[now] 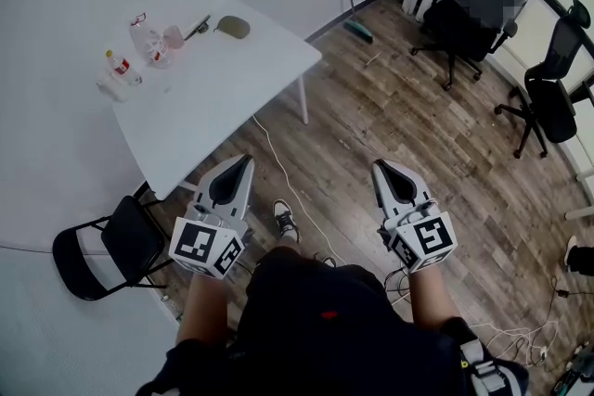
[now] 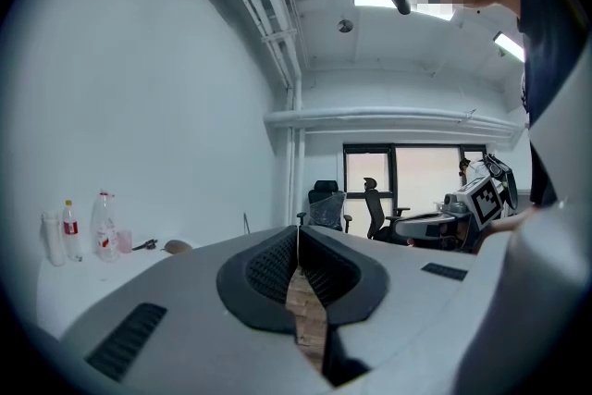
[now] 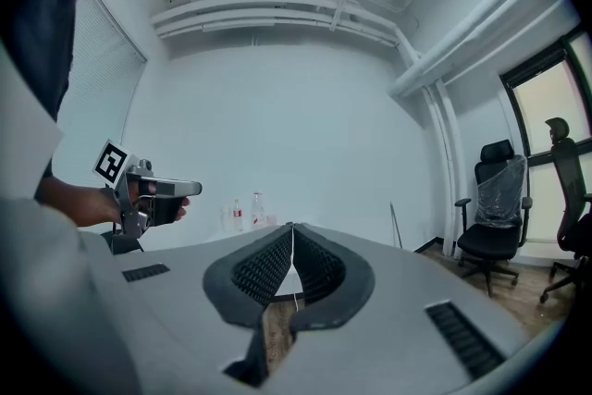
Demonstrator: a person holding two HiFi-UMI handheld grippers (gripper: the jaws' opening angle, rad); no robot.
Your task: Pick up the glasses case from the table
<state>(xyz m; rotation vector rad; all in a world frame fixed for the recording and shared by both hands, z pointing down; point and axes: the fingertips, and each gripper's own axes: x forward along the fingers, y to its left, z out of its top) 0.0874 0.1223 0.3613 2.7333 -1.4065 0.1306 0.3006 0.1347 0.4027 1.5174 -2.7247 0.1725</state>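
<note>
One glasses case (image 1: 233, 27) on the white surface (image 1: 232, 97), and it's a small rounded oval thing, dull olive-brown, lying flat and closed near the far edge. It's just beside a dark little object (image 1: 197, 27) and close to a pink cup (image 1: 174, 37) and a couple of clear bottles (image 1: 144, 40). In the left gripper view the case (image 2: 176, 246) is just a low brownish lump way off to the left, a bit right of the bottles. Both grippers are well apart from it, held out over the wooden floor (image 1: 390, 107) on the near side of the surface, not touching anything on it. Left gripper (image 1: 243, 160) has its fingers (image 2: 268, 265) pressed together with nothing between them. Right gripper (image 1: 380, 166) is the same, fingers (image 3: 262, 268) closed on nothing, and the case sits far ahead and off to the left of both sets of fingers
</note>
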